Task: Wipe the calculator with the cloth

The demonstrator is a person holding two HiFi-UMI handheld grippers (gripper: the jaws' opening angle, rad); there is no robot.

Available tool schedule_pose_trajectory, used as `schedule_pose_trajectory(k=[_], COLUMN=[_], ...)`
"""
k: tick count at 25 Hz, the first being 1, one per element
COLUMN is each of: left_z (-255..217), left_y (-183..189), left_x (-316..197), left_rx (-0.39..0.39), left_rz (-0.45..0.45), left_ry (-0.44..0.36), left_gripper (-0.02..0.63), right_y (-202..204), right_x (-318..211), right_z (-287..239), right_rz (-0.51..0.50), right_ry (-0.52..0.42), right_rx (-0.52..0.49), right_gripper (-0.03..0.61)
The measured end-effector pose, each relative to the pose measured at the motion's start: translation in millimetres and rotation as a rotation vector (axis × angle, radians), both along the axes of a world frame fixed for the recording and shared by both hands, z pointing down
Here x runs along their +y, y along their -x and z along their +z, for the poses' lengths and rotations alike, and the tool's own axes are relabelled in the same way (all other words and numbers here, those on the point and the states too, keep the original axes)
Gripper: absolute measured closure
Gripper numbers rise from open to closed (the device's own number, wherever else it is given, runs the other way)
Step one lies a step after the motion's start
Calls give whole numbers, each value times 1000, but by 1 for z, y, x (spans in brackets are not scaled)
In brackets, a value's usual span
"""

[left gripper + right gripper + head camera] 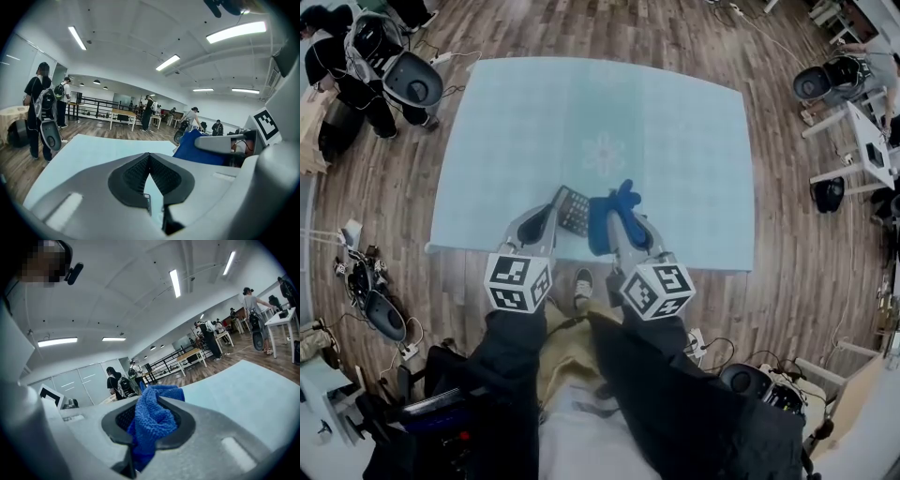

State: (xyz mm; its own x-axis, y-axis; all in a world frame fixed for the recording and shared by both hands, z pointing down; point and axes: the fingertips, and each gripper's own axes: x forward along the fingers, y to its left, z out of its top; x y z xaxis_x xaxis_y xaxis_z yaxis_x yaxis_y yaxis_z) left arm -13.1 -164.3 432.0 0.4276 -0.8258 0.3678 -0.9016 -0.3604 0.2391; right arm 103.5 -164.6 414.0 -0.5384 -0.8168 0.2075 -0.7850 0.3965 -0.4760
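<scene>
**A:** Nearest the lens?

**B:** Two dark sleeves (511, 375), then two black-and-white marker cubes (518, 281), one per gripper.

**A:** The calculator?

**B:** One calculator (575, 211), dark, flat and rectangular, with a grid of keys. It is held tilted over the near edge of the table (675, 141). Contact with the table cannot be confirmed. The left gripper (553, 211) is clamped on it. The left gripper view shows only the calculator's thin edge, pinched low between ribbed black pads (133, 176). The key face shows from the head view alone.

**A:** The cloth?

**B:** One cloth (600, 230), blue, just beside the calculator. The right gripper (154, 413) is closed on it. The right gripper view shows looped terry pile bunched between the jaws and spilling out above and below them.

**A:** Surroundings?

**B:** One table under a smooth pale-blue cover with a faint flower motif at its centre. Wood-plank floor (581, 28) lies all round it.
</scene>
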Motion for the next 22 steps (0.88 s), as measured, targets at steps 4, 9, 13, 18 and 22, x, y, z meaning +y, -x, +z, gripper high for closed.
schedule_pose_trajectory(k=[4, 9, 13, 18, 22], left_z=[13, 41, 72, 106, 127], left_y=[-4, -4, 7, 28, 42], left_x=[-2, 2, -2, -5, -10], left_rx=[1, -1, -2, 2, 6], left_rz=[1, 1, -13, -24, -34], left_ry=[32, 101, 158, 216, 247], left_gripper=[617, 617, 617, 617, 617], right_y=[-3, -3, 5, 14, 23], right_x=[-4, -3, -7, -27, -53], right_z=[17, 48, 84, 127, 142], right_rz=[0, -1, -12, -13, -14], right_ry=[37, 99, 151, 188, 146], right_rx=[15, 67, 147, 247, 354], right_gripper=[523, 522, 522, 522, 522])
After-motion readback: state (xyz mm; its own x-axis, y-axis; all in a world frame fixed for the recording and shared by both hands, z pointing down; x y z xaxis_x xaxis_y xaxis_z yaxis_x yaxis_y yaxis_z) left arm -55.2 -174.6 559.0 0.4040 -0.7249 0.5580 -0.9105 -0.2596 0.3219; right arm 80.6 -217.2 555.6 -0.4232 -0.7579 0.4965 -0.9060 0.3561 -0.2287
